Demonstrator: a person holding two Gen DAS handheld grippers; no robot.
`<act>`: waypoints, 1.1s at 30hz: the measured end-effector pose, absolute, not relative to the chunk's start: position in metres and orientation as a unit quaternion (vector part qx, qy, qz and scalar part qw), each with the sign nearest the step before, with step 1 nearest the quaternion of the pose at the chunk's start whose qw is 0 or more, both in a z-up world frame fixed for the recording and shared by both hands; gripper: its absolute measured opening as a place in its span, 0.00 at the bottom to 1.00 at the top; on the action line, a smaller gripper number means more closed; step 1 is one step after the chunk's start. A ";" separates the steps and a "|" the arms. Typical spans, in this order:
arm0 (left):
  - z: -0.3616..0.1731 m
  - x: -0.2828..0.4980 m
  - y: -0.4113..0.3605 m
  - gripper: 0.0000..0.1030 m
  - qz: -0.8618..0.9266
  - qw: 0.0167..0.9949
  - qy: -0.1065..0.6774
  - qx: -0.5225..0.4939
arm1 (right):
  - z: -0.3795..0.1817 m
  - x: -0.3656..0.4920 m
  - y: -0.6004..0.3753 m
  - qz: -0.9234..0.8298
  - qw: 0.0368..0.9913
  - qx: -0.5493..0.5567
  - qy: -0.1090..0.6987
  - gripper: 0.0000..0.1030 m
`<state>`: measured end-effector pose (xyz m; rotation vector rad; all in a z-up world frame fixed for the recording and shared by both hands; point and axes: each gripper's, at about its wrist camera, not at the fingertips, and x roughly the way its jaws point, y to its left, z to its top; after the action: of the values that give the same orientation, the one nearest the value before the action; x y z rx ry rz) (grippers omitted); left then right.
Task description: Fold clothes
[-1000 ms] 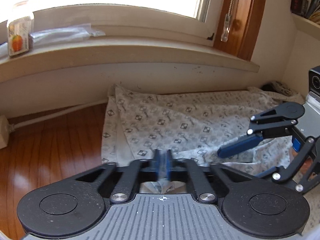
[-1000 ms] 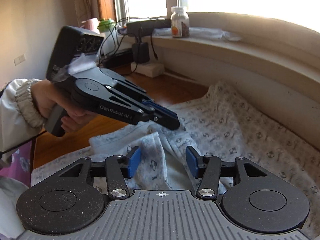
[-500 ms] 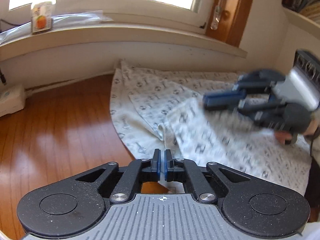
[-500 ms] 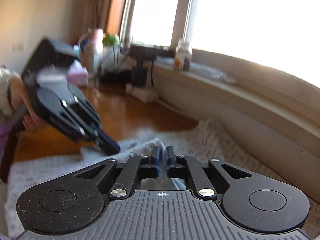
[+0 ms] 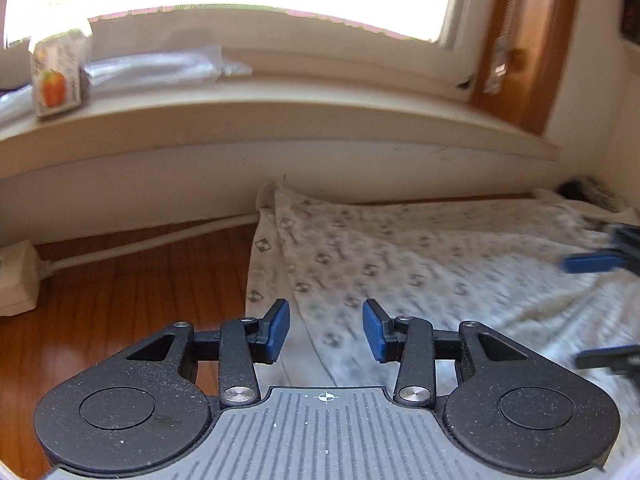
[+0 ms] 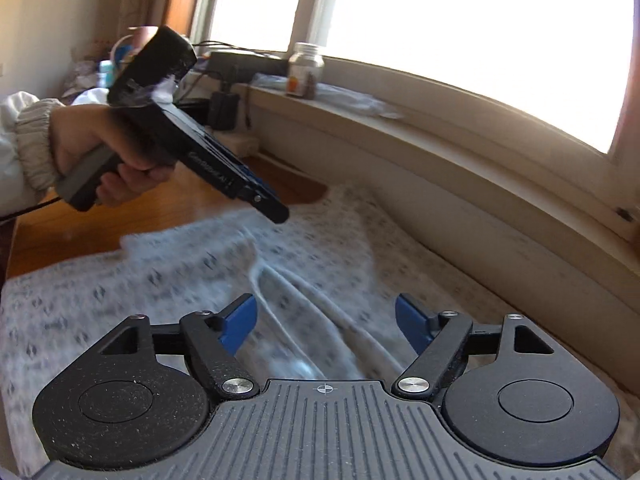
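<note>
Your garment (image 5: 420,264) is a pale, off-white piece of clothing printed all over with small dark square motifs. It lies spread mostly flat on the wooden floor (image 5: 120,304), its far edge running along the foot of the wall under the window sill. Its far left corner rides slightly up against that wall. In the right wrist view you see the cloth (image 6: 168,280) doubled over itself, a folded flap lying on the lower layer, with long soft ridges and a hemmed edge running through the middle. Much of the print is blurred.
</note>
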<state>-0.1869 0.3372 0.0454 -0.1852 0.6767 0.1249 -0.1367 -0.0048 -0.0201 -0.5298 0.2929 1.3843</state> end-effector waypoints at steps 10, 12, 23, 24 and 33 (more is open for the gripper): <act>0.031 -0.168 0.330 0.13 0.090 0.938 0.332 -0.054 | -0.032 -0.072 -0.075 0.541 0.802 -0.198 0.155 0.77; 0.030 -0.172 0.329 0.05 0.089 0.939 0.328 -0.055 | -0.036 -0.062 -0.080 0.529 0.811 -0.187 0.162 0.77; 0.050 -0.194 0.360 0.02 0.143 0.942 0.297 -0.061 | -0.041 -0.040 -0.094 0.505 0.829 -0.139 0.196 0.77; 0.046 -0.192 0.359 0.03 0.133 0.940 0.307 -0.069 | -0.042 -0.040 -0.094 0.504 0.829 -0.140 0.198 0.77; 0.049 -0.242 0.336 0.50 0.106 0.946 0.289 -0.102 | -0.043 -0.042 -0.092 0.494 0.833 -0.150 0.196 0.78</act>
<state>-0.2421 0.3361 0.0486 -0.2074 0.5894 0.2154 -0.0422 -0.0923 -0.0429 -0.3169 0.4161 1.0478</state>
